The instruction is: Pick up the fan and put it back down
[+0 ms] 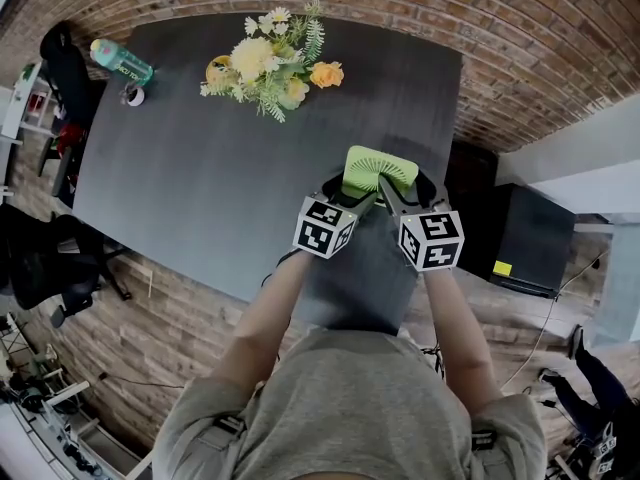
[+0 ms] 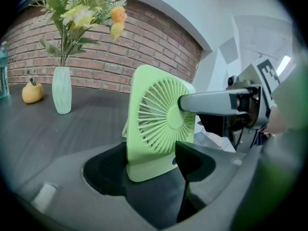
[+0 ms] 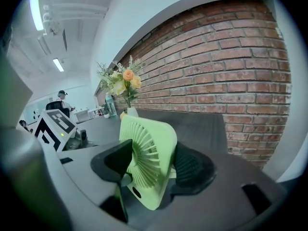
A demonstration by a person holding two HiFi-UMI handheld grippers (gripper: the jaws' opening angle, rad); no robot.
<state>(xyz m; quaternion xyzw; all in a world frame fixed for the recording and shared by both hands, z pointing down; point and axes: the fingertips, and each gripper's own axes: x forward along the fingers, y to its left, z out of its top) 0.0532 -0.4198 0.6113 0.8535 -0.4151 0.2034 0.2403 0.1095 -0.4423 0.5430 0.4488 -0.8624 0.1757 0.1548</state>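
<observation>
Dark table: green fan upright, grille facing person.

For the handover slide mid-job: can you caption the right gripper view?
Right gripper, jaws closing either side of the green fan on the dark table, flowers behind.

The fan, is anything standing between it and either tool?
Nothing visible. The fan stands on the table between the jaws of both the left tool and the right tool, whose jaws are closing.
</observation>
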